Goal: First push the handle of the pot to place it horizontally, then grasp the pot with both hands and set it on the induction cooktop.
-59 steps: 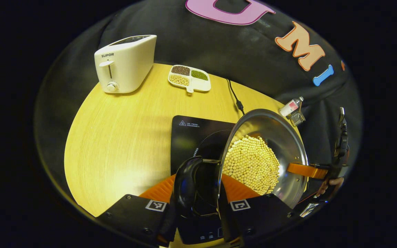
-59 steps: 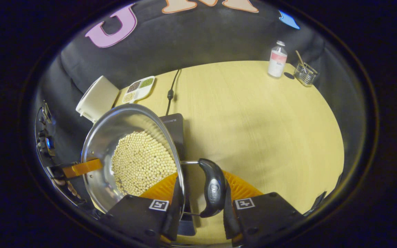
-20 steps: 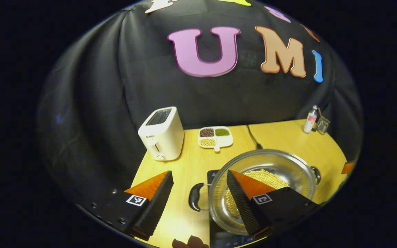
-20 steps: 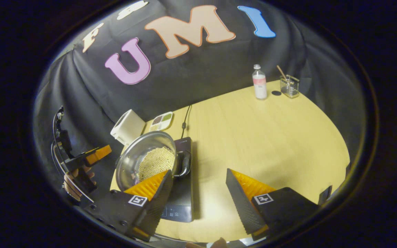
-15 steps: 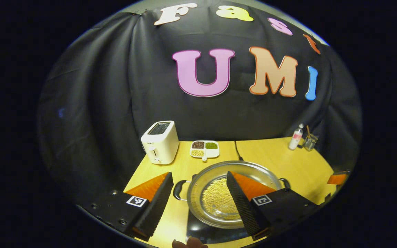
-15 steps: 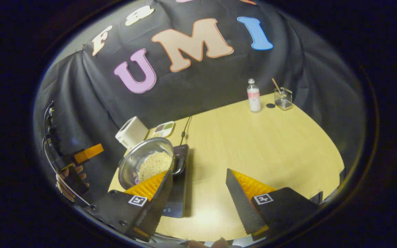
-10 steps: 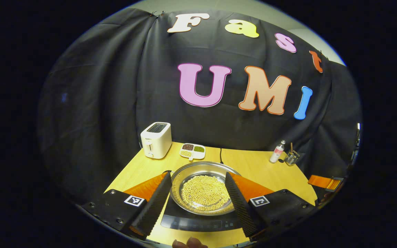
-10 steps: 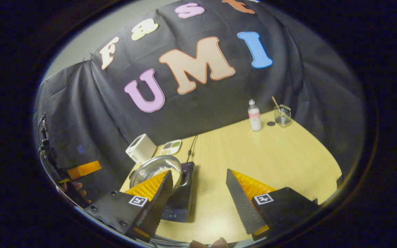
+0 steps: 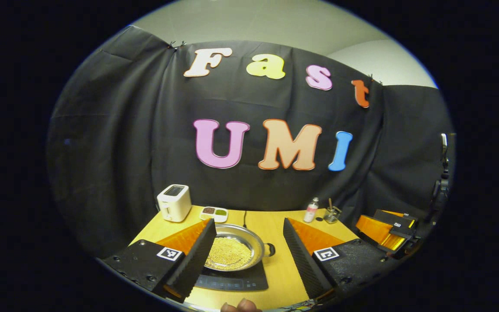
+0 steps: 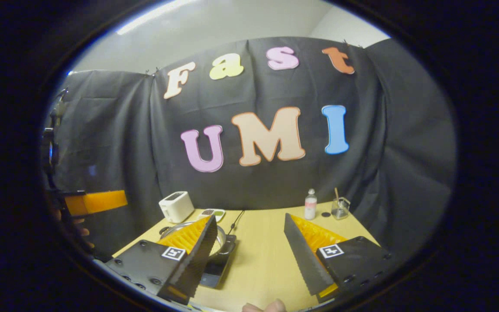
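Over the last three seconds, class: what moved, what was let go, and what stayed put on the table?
Both grippers let go of the pot's handles and drew back and up; the left gripper and right gripper are now open and empty. The pot of beans, carried tilted before, sits level on the induction cooktop. The toaster, divided dish, bottle and glass kept their places.

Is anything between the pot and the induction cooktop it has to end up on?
Nothing visible. The pot already sits on the induction cooktop, and both grippers are open and drawn back from it: left gripper, right gripper.
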`<move>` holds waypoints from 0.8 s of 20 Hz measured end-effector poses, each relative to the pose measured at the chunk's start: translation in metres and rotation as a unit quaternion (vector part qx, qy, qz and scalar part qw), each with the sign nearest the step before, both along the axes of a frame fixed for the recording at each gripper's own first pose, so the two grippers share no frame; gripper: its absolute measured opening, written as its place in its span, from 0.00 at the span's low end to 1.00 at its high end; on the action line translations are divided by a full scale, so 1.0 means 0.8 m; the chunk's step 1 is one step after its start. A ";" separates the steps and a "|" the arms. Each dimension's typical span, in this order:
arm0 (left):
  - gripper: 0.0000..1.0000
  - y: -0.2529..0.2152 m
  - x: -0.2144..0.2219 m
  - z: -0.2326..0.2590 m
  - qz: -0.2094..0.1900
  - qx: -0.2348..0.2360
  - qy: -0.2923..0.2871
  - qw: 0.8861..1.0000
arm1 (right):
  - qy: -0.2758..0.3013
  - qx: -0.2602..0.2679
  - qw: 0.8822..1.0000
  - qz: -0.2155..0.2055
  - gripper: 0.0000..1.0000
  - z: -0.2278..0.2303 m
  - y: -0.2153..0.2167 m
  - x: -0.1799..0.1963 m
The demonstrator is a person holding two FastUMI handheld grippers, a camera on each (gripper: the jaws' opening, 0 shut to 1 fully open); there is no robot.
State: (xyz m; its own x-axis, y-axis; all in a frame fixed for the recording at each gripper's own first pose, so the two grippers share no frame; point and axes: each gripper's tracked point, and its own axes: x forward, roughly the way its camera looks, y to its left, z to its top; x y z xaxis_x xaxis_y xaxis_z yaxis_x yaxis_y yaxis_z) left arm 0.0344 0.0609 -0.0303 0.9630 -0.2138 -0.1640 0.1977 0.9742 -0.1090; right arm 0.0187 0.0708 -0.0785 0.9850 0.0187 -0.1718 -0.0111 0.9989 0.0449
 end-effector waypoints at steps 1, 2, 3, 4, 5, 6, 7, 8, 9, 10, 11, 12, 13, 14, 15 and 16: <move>0.95 0.004 -0.009 0.005 -0.003 0.010 -0.006 1.000 | -0.005 -0.004 1.000 -0.007 0.90 0.006 0.002 -0.008; 0.95 0.011 -0.017 0.017 0.000 0.021 -0.022 1.000 | -0.008 -0.008 1.000 -0.012 0.90 0.012 0.003 -0.017; 0.95 0.021 -0.023 0.030 0.007 0.030 -0.041 0.999 | -0.009 -0.012 1.000 -0.013 0.90 0.016 0.007 -0.027; 0.91 0.028 -0.029 0.038 0.010 0.036 -0.057 0.998 | -0.014 -0.015 1.000 -0.012 0.91 0.022 0.011 -0.035; 0.91 0.027 -0.034 0.034 0.011 0.040 -0.062 0.997 | -0.020 -0.017 0.999 -0.017 0.91 0.027 0.013 -0.040; 0.92 0.028 -0.039 0.029 0.008 0.033 -0.064 0.997 | -0.022 -0.020 0.999 -0.024 0.90 0.028 0.013 -0.046; 0.92 0.027 -0.044 0.026 0.006 0.019 -0.065 0.998 | -0.029 -0.028 0.999 -0.029 0.90 0.029 0.014 -0.055; 0.92 0.030 -0.047 0.022 0.008 0.008 -0.058 0.998 | -0.031 -0.042 0.998 -0.029 0.90 0.030 0.015 -0.060; 0.92 0.041 -0.055 0.010 0.019 0.006 -0.042 0.999 | -0.027 -0.058 0.998 -0.024 0.90 0.029 0.016 -0.066; 0.94 0.055 -0.061 0.007 0.032 0.008 -0.040 0.999 | -0.029 -0.070 0.997 -0.020 0.90 0.032 0.020 -0.071; 0.93 0.061 -0.063 0.015 0.038 0.007 -0.051 0.998 | -0.037 -0.072 0.997 -0.019 0.91 0.040 0.020 -0.072; 0.91 0.062 -0.063 0.021 0.042 0.008 -0.055 0.998 | -0.045 -0.063 0.997 -0.021 0.91 0.049 0.017 -0.071; 0.91 0.061 -0.064 0.019 0.043 0.015 -0.054 0.997 | -0.046 -0.048 0.998 -0.021 0.91 0.053 0.016 -0.070; 0.91 0.059 -0.066 0.020 0.046 0.022 -0.054 0.997 | -0.047 -0.035 0.998 -0.020 0.91 0.055 0.009 -0.068; 0.91 0.052 -0.068 0.027 0.048 0.025 -0.058 0.997 | -0.048 -0.034 0.998 -0.021 0.91 0.059 -0.001 -0.066; 0.95 0.041 -0.068 0.035 0.047 0.022 -0.064 0.997 | -0.052 -0.038 0.998 -0.022 0.91 0.065 -0.016 -0.064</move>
